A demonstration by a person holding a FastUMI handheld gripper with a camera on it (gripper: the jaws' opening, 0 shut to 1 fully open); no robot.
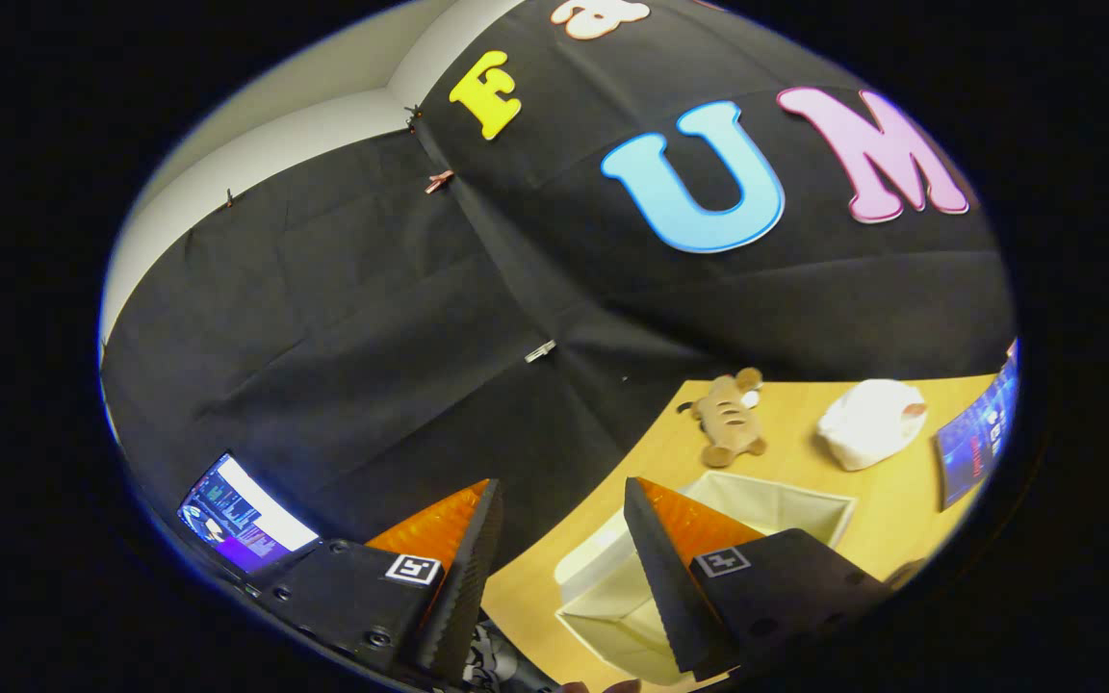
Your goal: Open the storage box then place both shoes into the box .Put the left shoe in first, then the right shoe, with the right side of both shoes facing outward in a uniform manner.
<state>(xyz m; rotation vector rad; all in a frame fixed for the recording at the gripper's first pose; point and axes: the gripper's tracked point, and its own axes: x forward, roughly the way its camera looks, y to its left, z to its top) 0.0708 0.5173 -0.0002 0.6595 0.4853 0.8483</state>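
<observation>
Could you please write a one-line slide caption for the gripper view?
Gripper with jaws open and holding nothing, above an open storage box on the table, stuffed toy beyond.

Gripper (559, 539) fingers spread apart, empty, above open storage box (805, 505)

Black cloth wall (372, 318) behind a wooden table (891, 500).

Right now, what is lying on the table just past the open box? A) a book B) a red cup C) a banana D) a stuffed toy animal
D: a brown stuffed toy animal lies on the wooden table beyond the open box, while the hand-held gripper hangs open above.
</observation>
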